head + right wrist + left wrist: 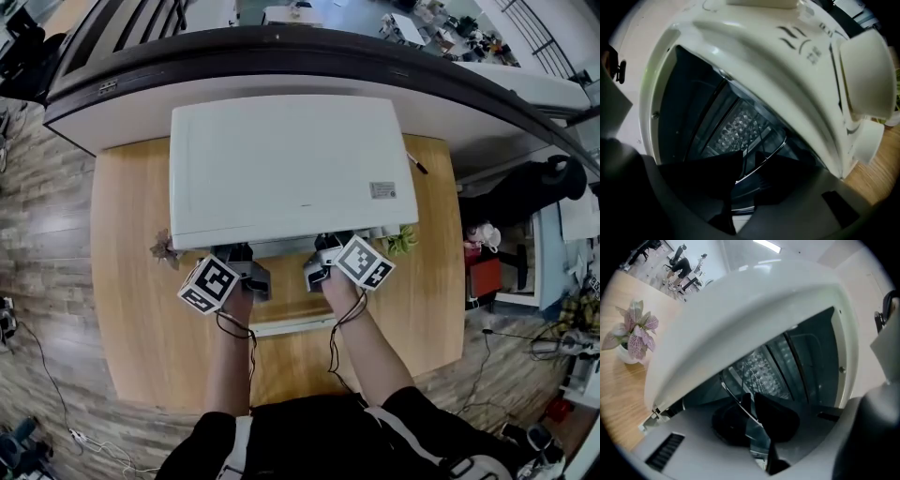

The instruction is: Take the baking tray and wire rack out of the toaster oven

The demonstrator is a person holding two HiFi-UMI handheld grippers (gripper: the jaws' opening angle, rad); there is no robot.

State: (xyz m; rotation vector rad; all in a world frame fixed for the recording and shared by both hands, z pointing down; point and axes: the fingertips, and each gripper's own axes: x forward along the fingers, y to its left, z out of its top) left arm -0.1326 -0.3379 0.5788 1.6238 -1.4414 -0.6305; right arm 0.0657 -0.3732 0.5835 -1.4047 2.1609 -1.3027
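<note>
I've got left tongs (752, 395) and right tongs (749, 153) clamped on the rack (736, 398); nothing out of the oven (291, 169) yet.

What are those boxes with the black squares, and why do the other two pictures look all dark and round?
A person holds a grabbing tool in each hand; the marked cubes belong to them. The head view looks down on a white toaster oven on a wooden table, a little plant beside it. The two gripper views ride on the tools and peek into the open oven. The left gripper has its fingers pinched on the front bar of the wire rack. The right gripper has that bar between its fingers; I cannot tell if they squeeze it.
</note>
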